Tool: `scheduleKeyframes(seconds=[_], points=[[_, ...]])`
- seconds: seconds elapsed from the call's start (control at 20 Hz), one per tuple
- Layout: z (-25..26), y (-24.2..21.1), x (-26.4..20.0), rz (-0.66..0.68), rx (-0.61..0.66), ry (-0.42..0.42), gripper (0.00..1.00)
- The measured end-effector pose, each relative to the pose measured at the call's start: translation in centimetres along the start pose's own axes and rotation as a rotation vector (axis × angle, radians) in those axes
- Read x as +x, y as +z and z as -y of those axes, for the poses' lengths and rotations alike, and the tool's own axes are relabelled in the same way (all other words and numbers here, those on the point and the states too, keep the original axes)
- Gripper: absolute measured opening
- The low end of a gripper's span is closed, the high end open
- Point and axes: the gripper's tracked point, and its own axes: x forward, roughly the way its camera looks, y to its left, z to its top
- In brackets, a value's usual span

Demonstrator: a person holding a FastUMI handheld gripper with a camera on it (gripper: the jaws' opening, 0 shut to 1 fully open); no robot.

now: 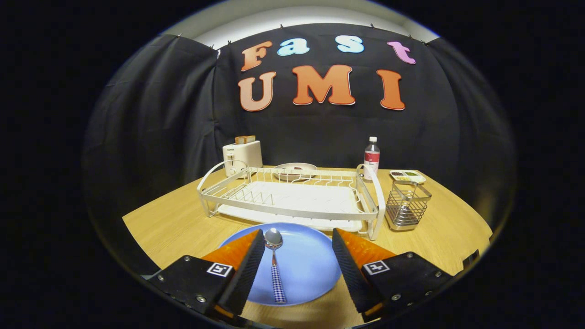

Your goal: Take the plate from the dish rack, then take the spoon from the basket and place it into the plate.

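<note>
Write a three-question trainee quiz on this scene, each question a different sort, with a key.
1. True or false: the spoon lies in the blue plate.
2. The gripper is: A) shut on the spoon, B) open, spoon between its fingers, C) shut on the plate.
3. Fill in: the wire basket stands beside the dish ____.

Key: 1 true; 2 B; 3 rack.

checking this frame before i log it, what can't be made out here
- Spoon: the handle's lower end is cut off behind the near finger of the open gripper.
- Blue plate: both sides are hidden by the jaws.
- Wire basket: its contents are too small to tell.
- Bottle: the label is too small.
</note>
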Motion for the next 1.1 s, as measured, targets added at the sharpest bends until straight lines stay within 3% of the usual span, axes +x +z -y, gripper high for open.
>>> scheduleKeyframes(seconds=[0.2,0.7,1.1], points=[[3.5,1.3,-0.9,0.014,-0.005,-0.056,0.98],[15.7,5.2,-4.9,0.114,0.014,-0.257,0.98],[22.2,6.5,-8.1,0.187,0.037,-0.343,0.97]])
